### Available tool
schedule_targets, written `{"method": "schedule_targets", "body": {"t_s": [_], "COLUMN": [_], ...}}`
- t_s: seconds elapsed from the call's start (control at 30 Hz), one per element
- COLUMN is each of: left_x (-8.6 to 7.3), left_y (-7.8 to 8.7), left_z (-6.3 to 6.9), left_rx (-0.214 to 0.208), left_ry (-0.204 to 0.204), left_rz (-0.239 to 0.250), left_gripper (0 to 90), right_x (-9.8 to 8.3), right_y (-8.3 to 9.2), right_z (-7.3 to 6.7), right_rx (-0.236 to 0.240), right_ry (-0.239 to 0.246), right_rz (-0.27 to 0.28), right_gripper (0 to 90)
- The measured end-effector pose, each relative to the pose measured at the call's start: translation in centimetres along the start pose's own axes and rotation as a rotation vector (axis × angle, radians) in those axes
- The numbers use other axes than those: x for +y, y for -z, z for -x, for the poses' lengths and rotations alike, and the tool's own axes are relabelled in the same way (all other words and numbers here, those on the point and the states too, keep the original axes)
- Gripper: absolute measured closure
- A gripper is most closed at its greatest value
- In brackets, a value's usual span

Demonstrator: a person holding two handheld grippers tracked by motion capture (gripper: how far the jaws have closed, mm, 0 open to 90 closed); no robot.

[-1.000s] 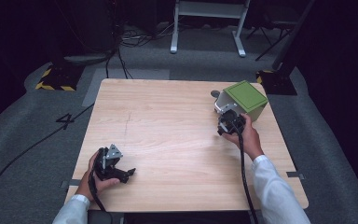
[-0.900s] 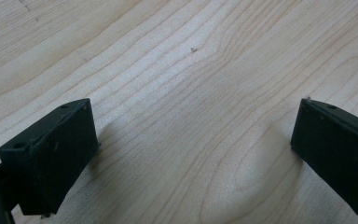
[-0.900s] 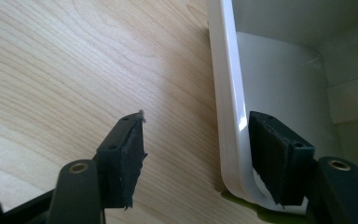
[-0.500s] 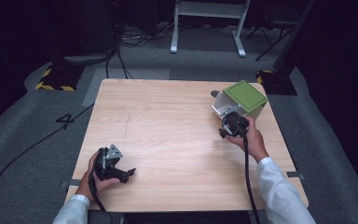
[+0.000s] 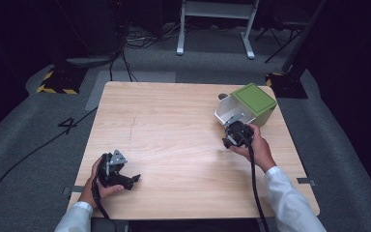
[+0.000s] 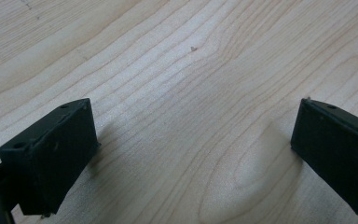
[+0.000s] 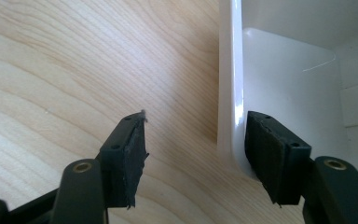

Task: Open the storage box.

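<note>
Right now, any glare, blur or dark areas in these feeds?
High view: table evenly lit, surrounding floor falls to near black. Left gripper view: sharp wood grain, soft shadows beside the fingers. Right gripper view: glare streak along the white bin rim, its interior bright and washed out.

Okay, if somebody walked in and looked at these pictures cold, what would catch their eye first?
Most likely the white plastic container with a green face, tipped on its side at the far right of the pale wooden table, its open mouth facing the right gripper. In the right gripper view its open jaws straddle the container's white rim. The left gripper sits open at the near left, over bare wood.
</note>
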State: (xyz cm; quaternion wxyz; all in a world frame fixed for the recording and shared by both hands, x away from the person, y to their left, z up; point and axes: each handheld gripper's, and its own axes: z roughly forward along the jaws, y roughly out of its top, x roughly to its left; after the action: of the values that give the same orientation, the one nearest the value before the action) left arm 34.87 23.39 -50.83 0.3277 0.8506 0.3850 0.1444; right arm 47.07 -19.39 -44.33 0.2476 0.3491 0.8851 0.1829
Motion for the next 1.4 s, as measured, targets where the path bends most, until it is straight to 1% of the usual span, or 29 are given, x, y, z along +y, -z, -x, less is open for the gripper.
{"method": "schedule_targets", "body": {"t_s": [0.13,0.17,0.2,0.3,0.37,0.4,0.43,0.5,0.53,0.67,0.7,0.8,0.93,1.03,1.17,1.4], "left_x": [0.0,0.0,0.0,-0.1,-0.1,-0.1,-0.1,-0.1,-0.1,-0.1,-0.1,-0.1,-0.2,-0.2,-0.2,-0.2], "left_y": [0.0,0.0,0.0,0.1,0.1,0.1,0.1,0.1,0.1,0.1,0.1,0.1,0.2,0.2,0.2,0.2], "left_z": [0.0,0.0,0.1,0.1,0.1,0.1,0.1,0.1,0.1,0.1,0.1,0.1,0.1,0.1,0.1,0.1], "left_rx": [0.0,0.0,-0.002,0.0,0.0,0.0,0.0,0.0,0.0,0.003,0.003,0.003,0.002,0.001,0.003,0.002], "left_ry": [0.002,0.002,0.006,0.002,0.002,0.003,0.003,0.003,0.003,-0.003,-0.004,-0.004,0.002,0.004,0.001,0.0], "left_rz": [0.001,0.001,0.002,0.0,0.0,0.0,0.0,0.0,0.0,-0.004,-0.004,-0.004,-0.003,-0.002,-0.002,-0.003], "left_gripper": [0.5,0.5,0.5,0.5,0.5,0.5,0.5,0.5,0.5,0.5,0.5,0.5,0.5,0.5,0.5,0.5], "right_x": [-0.1,-0.1,-0.1,-0.1,-0.2,-0.2,-0.2,-0.2,-0.2,-0.2,-0.2,-0.2,-0.2,-0.2,0.0,0.1], "right_y": [0.3,0.3,0.3,0.3,0.3,0.4,0.5,0.6,0.6,0.7,0.8,0.9,1.1,1.3,1.5,1.7], "right_z": [-0.7,-0.7,-0.9,-1.1,-1.2,-1.5,-1.6,-1.7,-1.9,-2.2,-2.3,-2.7,-2.7,-2.9,-3.3,-3.7], "right_rx": [0.026,0.026,0.033,0.027,0.03,0.033,0.043,0.045,0.05,0.057,0.059,0.076,0.084,0.113,0.138,0.147], "right_ry": [0.011,0.011,0.009,0.015,0.017,0.025,0.023,0.023,0.033,0.036,0.044,0.051,0.052,0.054,0.057,0.07], "right_rz": [0.002,0.002,0.013,0.014,0.019,0.018,0.022,0.021,0.028,0.034,0.036,0.043,0.05,0.066,0.073,0.077], "right_gripper": [39.8,39.8,39.8,39.3,39.4,39.5,39.5,39.4,39.3,37.9,37.9,38.0,37.7,37.4,37.4,37.2]}}
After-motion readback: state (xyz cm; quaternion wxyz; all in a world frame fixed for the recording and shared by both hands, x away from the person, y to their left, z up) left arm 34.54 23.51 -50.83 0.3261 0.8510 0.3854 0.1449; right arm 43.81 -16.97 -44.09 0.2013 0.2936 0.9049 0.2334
